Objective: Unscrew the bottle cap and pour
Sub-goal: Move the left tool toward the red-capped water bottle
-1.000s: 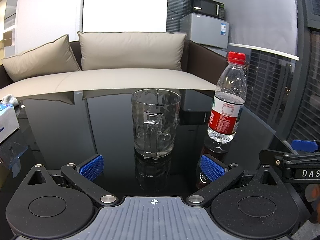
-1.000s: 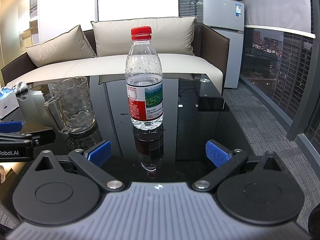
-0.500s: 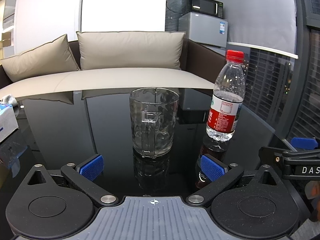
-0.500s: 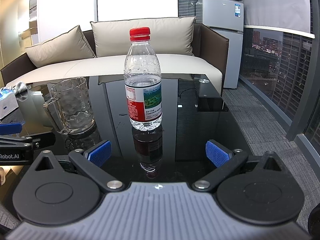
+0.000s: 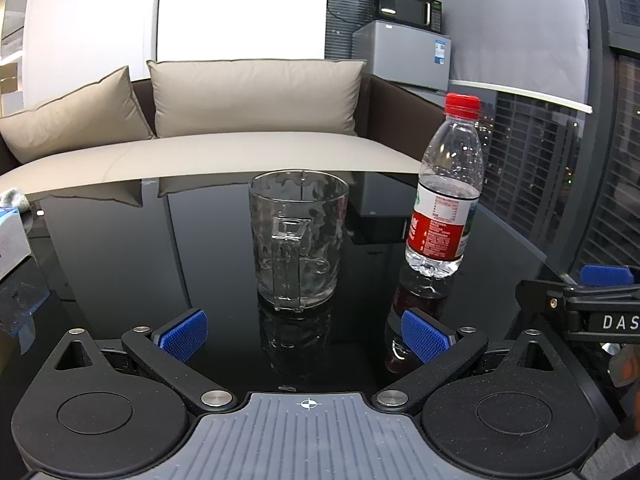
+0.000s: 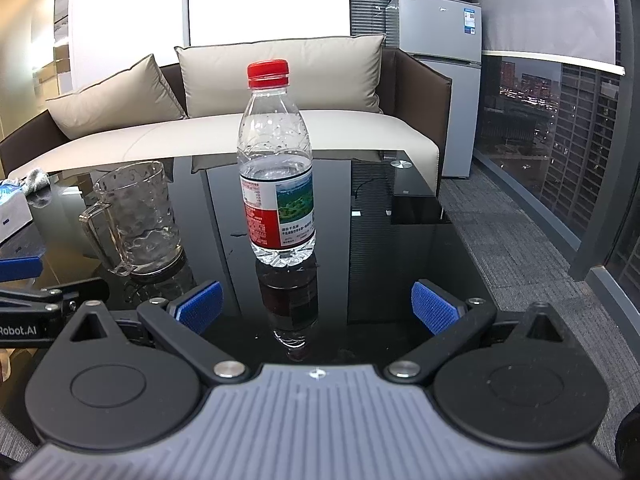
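Note:
A clear water bottle (image 6: 278, 184) with a red cap (image 6: 267, 73) and red label stands upright on the black glass table (image 6: 384, 264). It also shows in the left wrist view (image 5: 446, 200), right of an empty glass mug (image 5: 298, 240) whose handle faces me. The mug stands left of the bottle in the right wrist view (image 6: 138, 220). My left gripper (image 5: 304, 334) is open and empty, just short of the mug. My right gripper (image 6: 318, 308) is open and empty, just short of the bottle.
A beige sofa (image 5: 240, 148) with cushions lies behind the table. A tissue box (image 6: 12, 210) sits at the table's left edge. A small fridge (image 6: 438, 52) with a microwave on top stands at the back right. The table's right edge drops to carpet (image 6: 520, 260).
Both grippers have drifted slightly; the mug and bottle shifted a little left and down in the views. Both grippers stay open and empty.

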`<state>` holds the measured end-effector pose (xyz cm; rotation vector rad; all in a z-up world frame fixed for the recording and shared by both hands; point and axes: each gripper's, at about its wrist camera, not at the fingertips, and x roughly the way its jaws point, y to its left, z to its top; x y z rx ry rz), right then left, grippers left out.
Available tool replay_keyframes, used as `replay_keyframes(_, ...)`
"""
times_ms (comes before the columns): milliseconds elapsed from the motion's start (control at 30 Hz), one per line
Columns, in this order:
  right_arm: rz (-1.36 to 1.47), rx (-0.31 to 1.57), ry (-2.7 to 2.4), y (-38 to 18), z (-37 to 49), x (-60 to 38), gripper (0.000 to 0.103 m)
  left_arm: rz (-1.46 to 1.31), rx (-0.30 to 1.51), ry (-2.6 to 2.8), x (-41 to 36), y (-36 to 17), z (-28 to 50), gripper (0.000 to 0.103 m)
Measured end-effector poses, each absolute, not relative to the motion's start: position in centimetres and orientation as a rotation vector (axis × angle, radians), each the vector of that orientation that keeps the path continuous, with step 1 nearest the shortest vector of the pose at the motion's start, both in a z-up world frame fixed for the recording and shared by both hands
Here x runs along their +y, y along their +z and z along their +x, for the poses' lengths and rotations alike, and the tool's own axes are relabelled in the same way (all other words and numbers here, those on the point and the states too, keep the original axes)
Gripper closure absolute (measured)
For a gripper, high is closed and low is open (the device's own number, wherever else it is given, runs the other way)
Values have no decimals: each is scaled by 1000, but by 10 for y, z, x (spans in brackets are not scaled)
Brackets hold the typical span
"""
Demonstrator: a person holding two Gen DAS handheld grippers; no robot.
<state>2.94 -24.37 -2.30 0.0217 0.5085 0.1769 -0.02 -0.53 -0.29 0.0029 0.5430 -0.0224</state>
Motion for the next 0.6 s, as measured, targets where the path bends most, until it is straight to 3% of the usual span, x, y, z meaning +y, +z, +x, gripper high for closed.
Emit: replay_keyframes(600,51,474,83,-17,46,-279,0,8,529,-135,-39,-5,14,1)
